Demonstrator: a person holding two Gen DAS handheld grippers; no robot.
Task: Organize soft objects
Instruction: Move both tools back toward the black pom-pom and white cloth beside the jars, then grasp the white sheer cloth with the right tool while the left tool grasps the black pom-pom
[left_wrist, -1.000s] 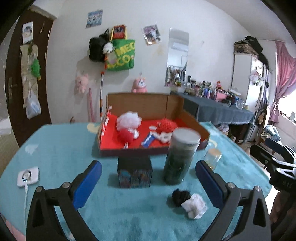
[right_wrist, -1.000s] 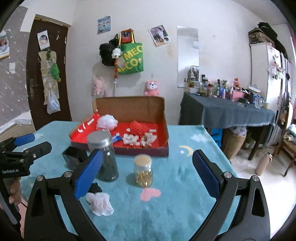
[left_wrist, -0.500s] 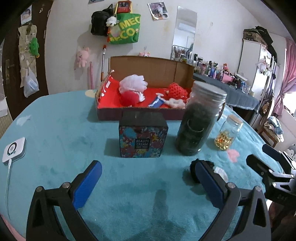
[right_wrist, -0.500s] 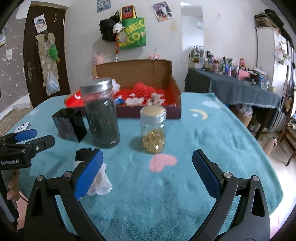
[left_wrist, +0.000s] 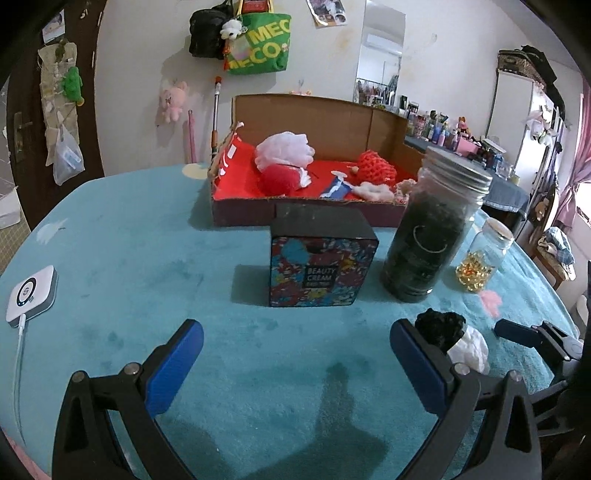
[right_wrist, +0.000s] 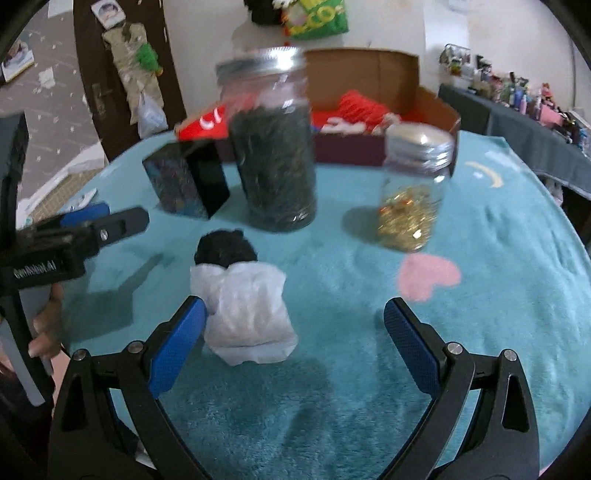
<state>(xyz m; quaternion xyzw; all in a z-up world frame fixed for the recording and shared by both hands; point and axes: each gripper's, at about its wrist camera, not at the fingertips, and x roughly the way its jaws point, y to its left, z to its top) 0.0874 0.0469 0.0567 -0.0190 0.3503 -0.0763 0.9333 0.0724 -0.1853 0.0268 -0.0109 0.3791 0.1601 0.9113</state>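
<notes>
On the teal bench (right_wrist: 517, 229) the left tool (left_wrist: 295, 363) hangs released; the white soft bundle (right_wrist: 247, 310) with its black pom (right_wrist: 225, 249) lies against the right tool's (right_wrist: 295, 343) left finger, jaws released. It looks light and squashy; pinch its middle

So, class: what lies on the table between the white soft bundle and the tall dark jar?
A black fluffy ball, touching the white bundle on its far side, with bare teal cloth beyond up to the jar. The right wrist view shows it.
</notes>
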